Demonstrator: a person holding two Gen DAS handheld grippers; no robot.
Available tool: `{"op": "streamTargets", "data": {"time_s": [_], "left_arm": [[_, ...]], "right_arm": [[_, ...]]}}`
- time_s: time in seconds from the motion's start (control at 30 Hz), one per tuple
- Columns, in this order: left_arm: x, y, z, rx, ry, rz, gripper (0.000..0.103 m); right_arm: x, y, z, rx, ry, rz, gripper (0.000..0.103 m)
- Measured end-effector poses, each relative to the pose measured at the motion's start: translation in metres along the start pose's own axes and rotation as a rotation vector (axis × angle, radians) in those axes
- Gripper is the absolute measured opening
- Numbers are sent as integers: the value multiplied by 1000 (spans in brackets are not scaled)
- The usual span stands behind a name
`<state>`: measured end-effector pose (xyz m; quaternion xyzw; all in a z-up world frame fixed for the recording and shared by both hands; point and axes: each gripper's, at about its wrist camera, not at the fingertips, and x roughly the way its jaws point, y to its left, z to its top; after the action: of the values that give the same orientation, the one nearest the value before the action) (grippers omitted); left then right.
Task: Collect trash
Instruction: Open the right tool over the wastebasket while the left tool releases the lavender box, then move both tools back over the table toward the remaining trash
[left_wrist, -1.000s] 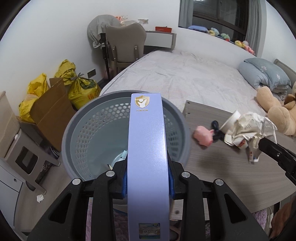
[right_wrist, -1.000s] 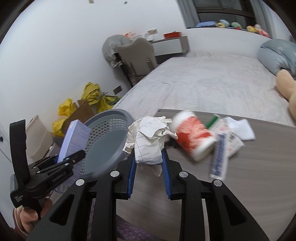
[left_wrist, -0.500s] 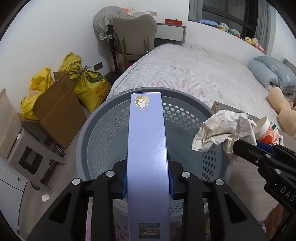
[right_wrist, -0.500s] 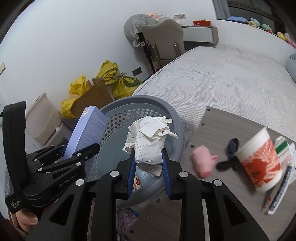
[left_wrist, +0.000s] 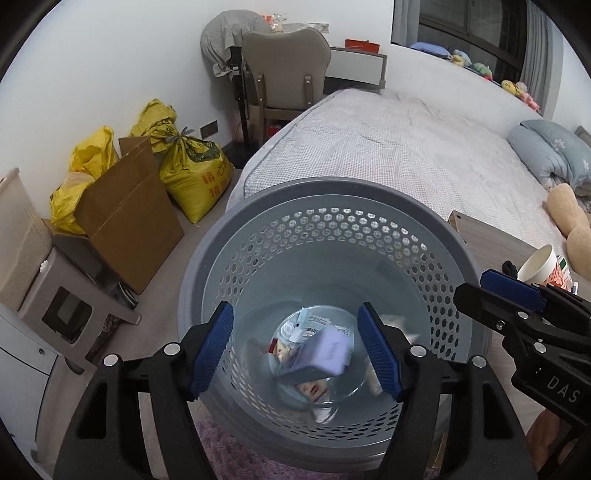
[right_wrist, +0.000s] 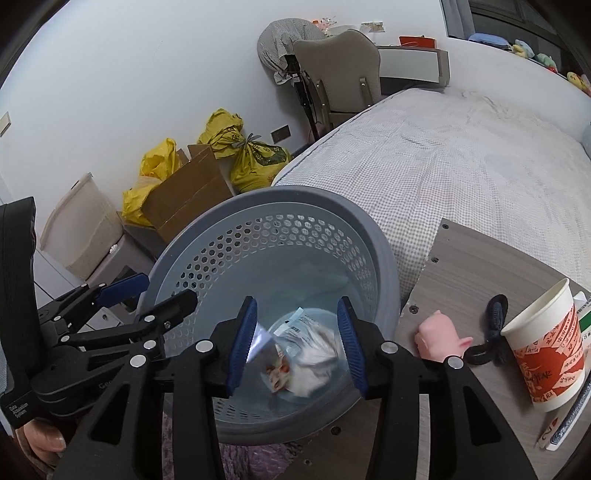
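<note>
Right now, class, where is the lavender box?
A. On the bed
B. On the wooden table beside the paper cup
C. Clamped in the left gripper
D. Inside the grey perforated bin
D: the lavender box lies among wrappers at the bottom of the bin, below the open, empty left gripper.

Wood table (right_wrist: 476, 266) (cup (right_wrist: 543, 350), pig (right_wrist: 441, 334))

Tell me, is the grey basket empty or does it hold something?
Not empty. The grey basket holds a lilac box and blurred papers and wrappers at its bottom.
</note>
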<state>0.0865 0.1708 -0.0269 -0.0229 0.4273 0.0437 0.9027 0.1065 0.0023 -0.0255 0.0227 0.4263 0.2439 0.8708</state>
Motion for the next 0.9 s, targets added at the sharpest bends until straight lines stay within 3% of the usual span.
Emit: {"op": "streamTargets", "data": {"time_s": [0.5,0.9], "left_arm": [[-11,2,-9,-21,-17,25,90],[-32,7,-17,-53,-55,10,96]], "right_arm": [[-11,3,-5,-2,-20,-35,49],[-34,8,-12,-12,-53,-47,53]]}}
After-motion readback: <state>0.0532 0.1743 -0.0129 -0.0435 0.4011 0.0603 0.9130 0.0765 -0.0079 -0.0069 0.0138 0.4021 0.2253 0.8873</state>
